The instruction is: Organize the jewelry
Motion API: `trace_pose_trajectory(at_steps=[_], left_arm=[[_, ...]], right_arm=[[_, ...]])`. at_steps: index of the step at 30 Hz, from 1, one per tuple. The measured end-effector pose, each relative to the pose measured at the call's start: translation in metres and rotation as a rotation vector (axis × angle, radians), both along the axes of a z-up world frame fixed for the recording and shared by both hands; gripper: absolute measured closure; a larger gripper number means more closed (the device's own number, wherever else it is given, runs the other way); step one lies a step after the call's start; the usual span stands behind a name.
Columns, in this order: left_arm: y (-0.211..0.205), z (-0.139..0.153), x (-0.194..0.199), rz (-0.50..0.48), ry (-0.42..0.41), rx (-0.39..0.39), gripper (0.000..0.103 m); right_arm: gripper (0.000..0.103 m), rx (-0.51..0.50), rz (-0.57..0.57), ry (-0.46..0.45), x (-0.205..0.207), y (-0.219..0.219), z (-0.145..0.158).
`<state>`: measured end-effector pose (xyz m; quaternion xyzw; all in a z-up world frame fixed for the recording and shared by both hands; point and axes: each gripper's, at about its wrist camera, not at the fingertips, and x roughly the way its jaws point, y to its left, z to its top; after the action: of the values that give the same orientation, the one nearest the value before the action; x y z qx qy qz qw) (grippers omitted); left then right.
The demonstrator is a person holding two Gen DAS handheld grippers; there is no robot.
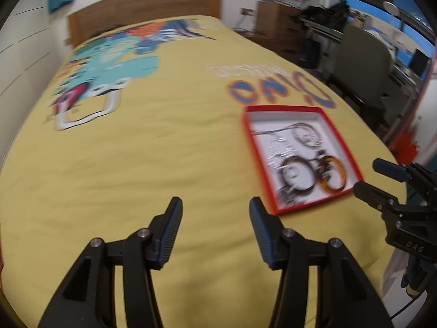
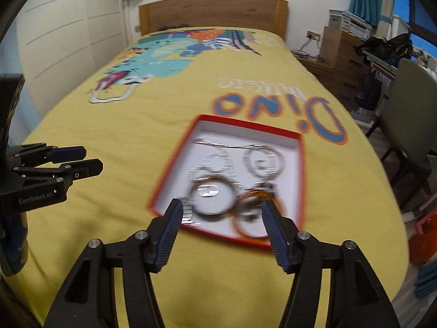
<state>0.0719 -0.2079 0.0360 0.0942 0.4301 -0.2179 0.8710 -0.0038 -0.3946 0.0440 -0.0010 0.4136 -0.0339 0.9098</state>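
A shallow red box (image 1: 326, 113) with a white inside lies on the yellow bedspread. It holds jewelry: silver chains (image 1: 278, 147), a dark bracelet (image 1: 296, 175) and an amber bangle (image 1: 334, 179). The box also shows in the right wrist view (image 2: 247, 125), with the amber bangle (image 2: 245, 231) near its front edge. My left gripper (image 1: 215, 207) is open and empty, left of the box. My right gripper (image 2: 221, 207) is open and empty, just in front of the box's near edge. The picture is blurred.
The yellow bedspread (image 1: 136, 164) with a dinosaur print covers the bed, with a wooden headboard (image 2: 213, 11) at the far end. A chair (image 2: 412, 109), wooden drawers (image 2: 338, 46) and an orange object (image 2: 426, 232) stand to the right of the bed.
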Motion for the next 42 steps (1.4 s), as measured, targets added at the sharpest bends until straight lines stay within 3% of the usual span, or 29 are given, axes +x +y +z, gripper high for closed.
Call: trace_pose_trajectory(at_steps=[6,11,18,25,42], left_arm=[[0.081,0.01,-0.032,0.117,-0.057,0.053,0.05],[0.142,0.019,-0.052,0.222,-0.076,0.038,0.049],[0.194,0.029,-0.073,0.299,-0.108,0.007,0.049],[0.215,0.032,-0.082,0.337,-0.131,0.001,0.049],[0.229,0.028,-0.088,0.39,-0.145,0.032,0.049]], right_arm=[[0.023,0.031,0.051,-0.021,-0.01,0.069,0.004],[0.017,0.045,0.061,-0.029,-0.016,0.111,0.006],[0.007,0.052,0.049,-0.037,-0.027,0.151,0.005],[0.001,0.019,0.025,-0.035,-0.037,0.169,0.005],[0.001,-0.014,-0.066,-0.091,-0.051,0.162,0.009]])
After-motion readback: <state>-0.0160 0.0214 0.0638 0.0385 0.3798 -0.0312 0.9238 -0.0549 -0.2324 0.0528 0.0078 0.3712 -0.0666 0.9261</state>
